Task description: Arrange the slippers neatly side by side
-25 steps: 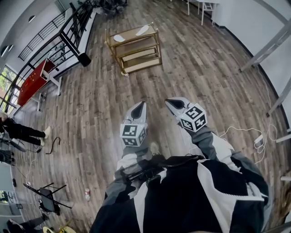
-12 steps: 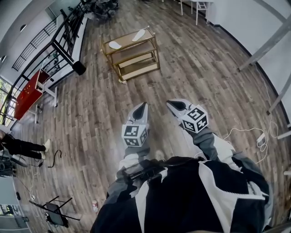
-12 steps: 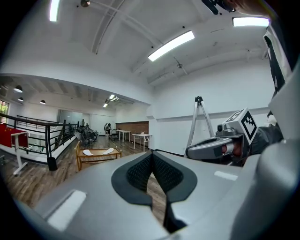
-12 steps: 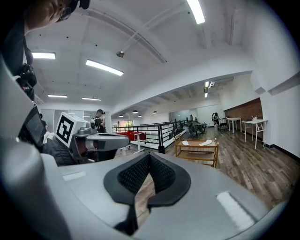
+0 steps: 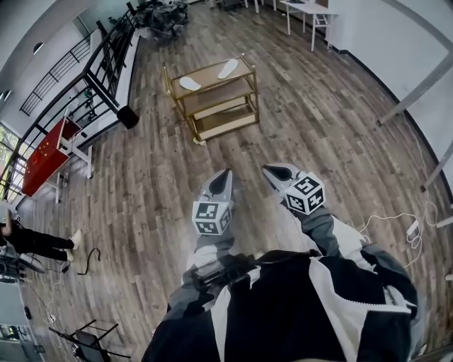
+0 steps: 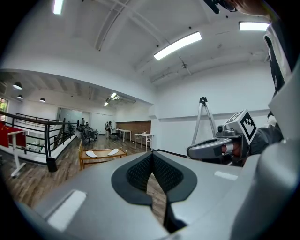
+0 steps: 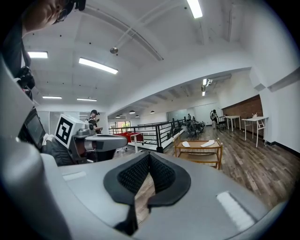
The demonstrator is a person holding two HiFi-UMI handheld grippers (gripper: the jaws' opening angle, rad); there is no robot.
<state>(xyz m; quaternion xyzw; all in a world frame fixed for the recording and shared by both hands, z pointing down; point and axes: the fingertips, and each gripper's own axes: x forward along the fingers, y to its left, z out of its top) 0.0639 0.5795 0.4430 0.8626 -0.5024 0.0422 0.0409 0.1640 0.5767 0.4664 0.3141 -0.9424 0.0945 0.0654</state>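
Two white slippers [image 5: 190,83] [image 5: 228,68] lie apart on the top shelf of a gold wooden rack [image 5: 213,97] far ahead on the wood floor. The slippers show again in the left gripper view [image 6: 91,153] [image 6: 113,152] and in the right gripper view [image 7: 186,144] [image 7: 207,143]. My left gripper [image 5: 224,174] is held in front of my body, shut, with nothing between its jaws. My right gripper [image 5: 271,170] hangs beside it, also shut and empty. Both are far short of the rack.
A black railing [image 5: 106,56] runs along the left edge of the floor, with a red table [image 5: 44,145] beyond it. White tables [image 5: 306,10] stand at the far back. A person [image 5: 35,242] stands at the left. Cables [image 5: 396,218] lie at the right.
The view has shifted, so the rack now sits slightly more to the right and lower in the head view. Both grippers stay shut, side by side in front of me.
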